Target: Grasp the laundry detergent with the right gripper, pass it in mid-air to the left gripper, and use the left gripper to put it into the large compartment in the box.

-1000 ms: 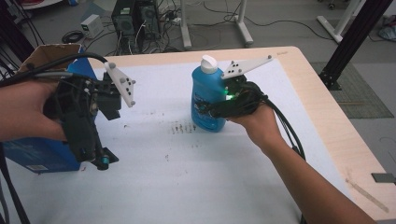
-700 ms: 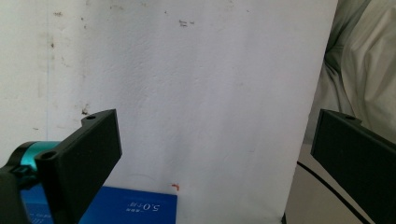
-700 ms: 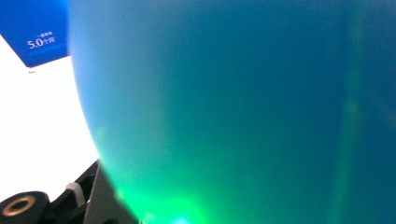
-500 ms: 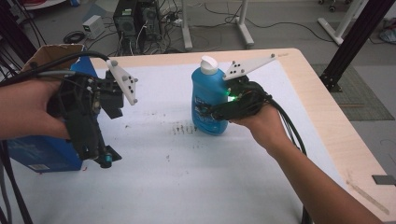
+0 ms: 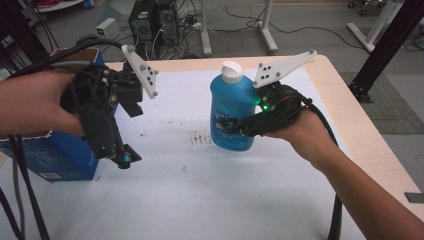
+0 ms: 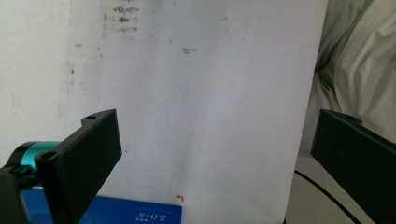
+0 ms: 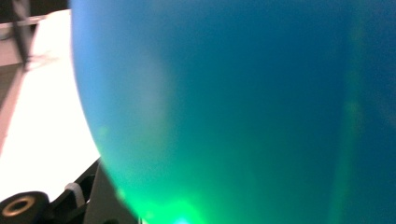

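Compared with one second before, very little has moved: the right gripper (image 5: 231,126) keeps the blue bottle (image 5: 231,114) at the same place on the table, and the left gripper (image 5: 117,152) has only shifted a little, staying above the left part of the white sheet (image 5: 200,185).

The blue bottle has a white cap (image 5: 231,71) and a label on its front. It stands upright on the white sheet, a little right of the middle of the table, just beside some dark smudges (image 5: 197,136) on the sheet. The right gripper comes from the right side and its black jaws are closed around the lower body of the bottle, with one jaw seen across the front of the label. A green light (image 5: 264,105) shines on this gripper, and in the right gripper view the bottle (image 7: 243,107) is so near that its blue surface takes a green glow at the bottom.

The left gripper is held in the air, well apart from the bottle, and points down to the sheet. In the left gripper view its two black jaws stand wide apart with nothing between them, only the white sheet (image 6: 196,93) below. A blue box (image 5: 55,155) lies at the left edge of the table, partly under the left hand (image 5: 30,107); its blue edge (image 6: 112,212) appears also at the bottom of the left gripper view.
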